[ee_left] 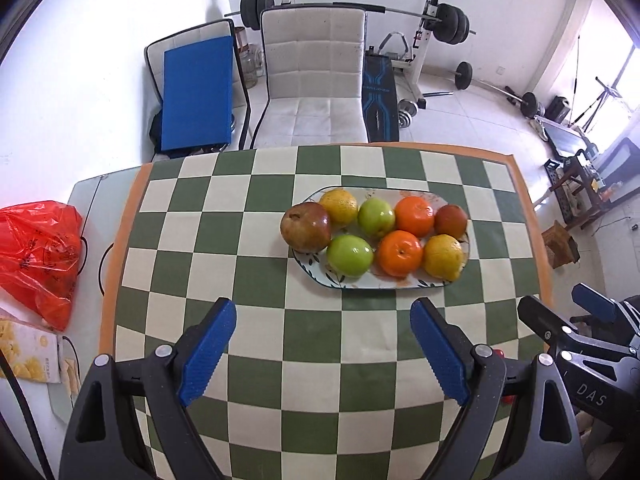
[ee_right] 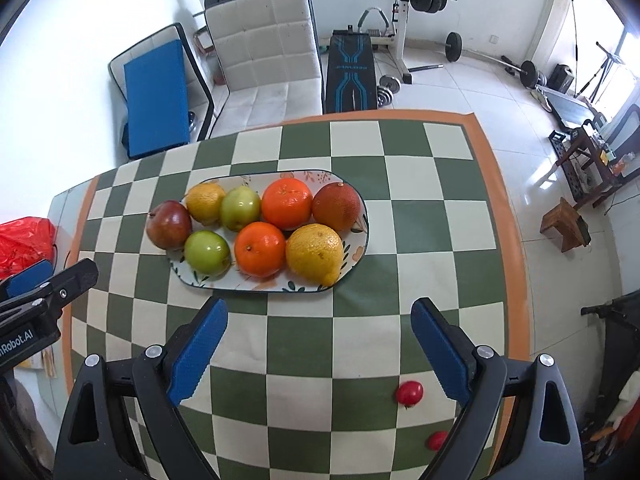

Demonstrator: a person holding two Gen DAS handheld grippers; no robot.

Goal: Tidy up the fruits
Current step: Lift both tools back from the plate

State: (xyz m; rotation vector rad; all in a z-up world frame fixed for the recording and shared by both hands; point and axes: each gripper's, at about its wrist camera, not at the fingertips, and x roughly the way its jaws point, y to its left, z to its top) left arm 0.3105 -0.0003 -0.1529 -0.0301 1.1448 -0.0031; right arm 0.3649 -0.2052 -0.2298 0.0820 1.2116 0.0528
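The left gripper hovers with jaws released and empty just before the oval plate, which holds eight fruits on the checkered desk. Right of it, the right gripper gapes likewise, two small red fruits lying on the desk beside it.

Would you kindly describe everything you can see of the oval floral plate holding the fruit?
The oval floral plate looks ceramic: white, with painted leaves and orange flowers and a thin dark rim. It lies flat on the green-and-cream checkered tablecloth, its long axis running left to right. Fruit fills it in two rows, and a dark red pear-like fruit overhangs its left end. Both grippers, the left gripper and right gripper, are open and apart from it.
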